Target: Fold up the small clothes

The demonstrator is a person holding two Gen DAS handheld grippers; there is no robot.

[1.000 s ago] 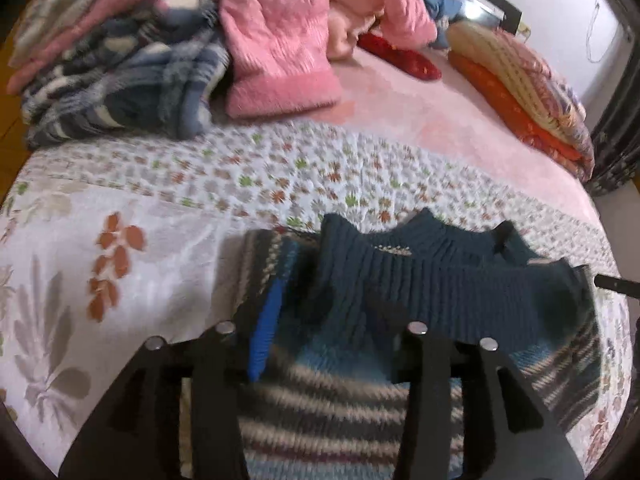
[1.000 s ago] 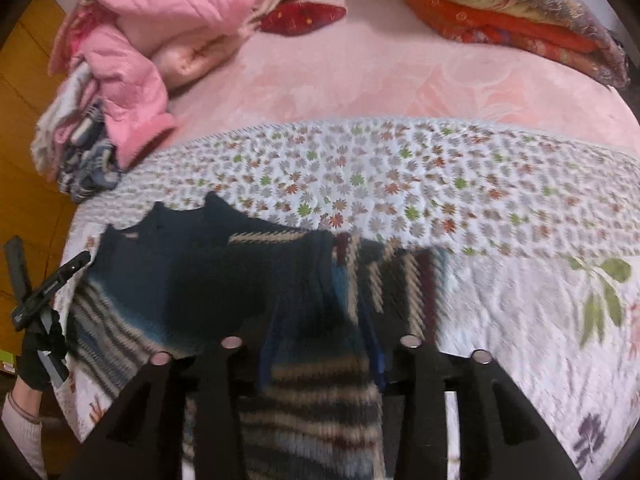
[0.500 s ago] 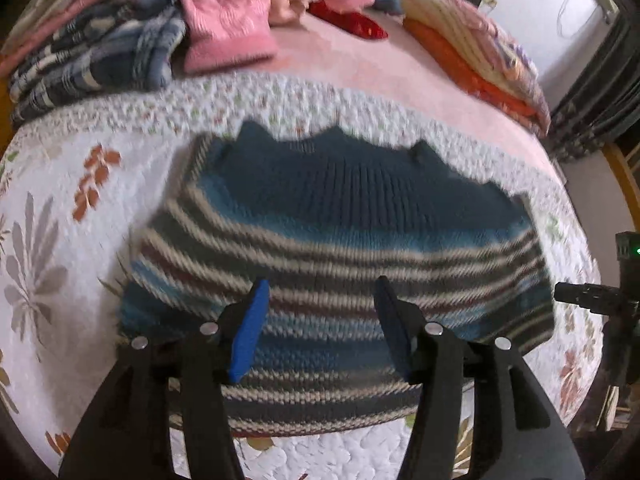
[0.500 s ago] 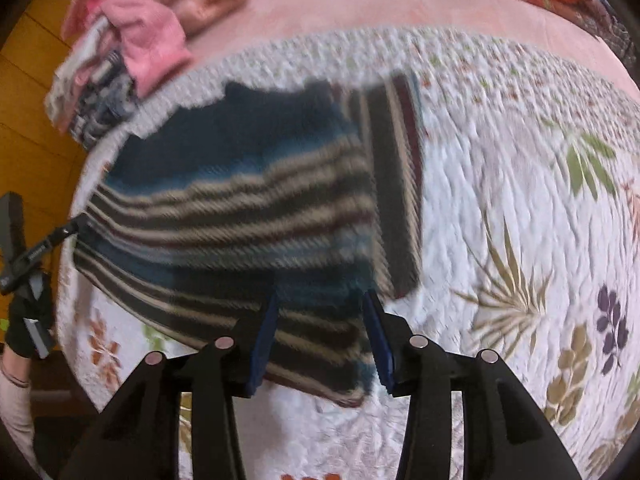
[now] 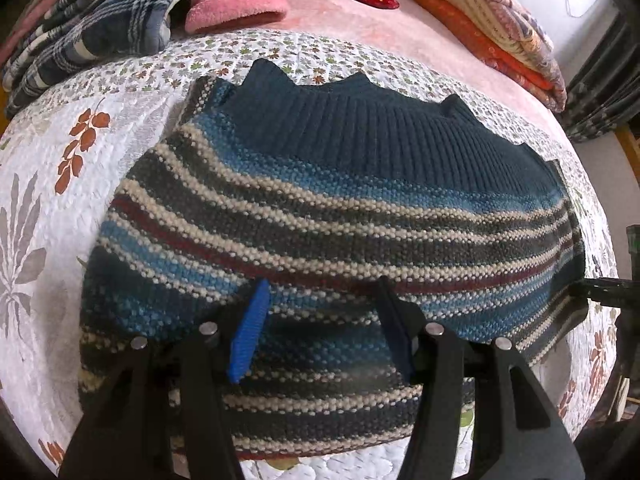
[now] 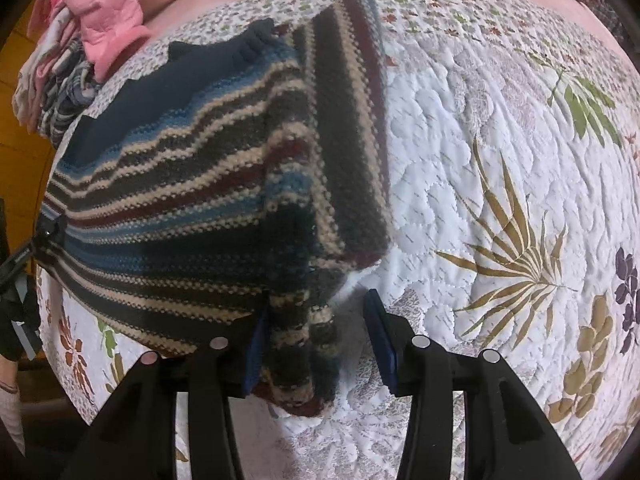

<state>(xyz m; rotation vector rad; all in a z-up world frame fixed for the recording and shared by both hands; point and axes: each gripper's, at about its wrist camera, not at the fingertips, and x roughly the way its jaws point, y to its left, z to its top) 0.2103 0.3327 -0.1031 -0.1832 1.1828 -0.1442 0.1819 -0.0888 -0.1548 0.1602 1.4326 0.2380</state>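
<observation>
Knitted and striped, one sweater (image 5: 320, 208) lies flat on the floral quilt (image 5: 36, 216) before you. Your left gripper (image 5: 320, 328) hovers over its near hem, fingers spread apart, holding nothing. Your right gripper (image 6: 316, 344) is likewise spread, a fold of the sweater's corner lying loose between the fingers. Bare quilt opens to the right; one clothes pile (image 5: 120, 20) sits far left.
</observation>
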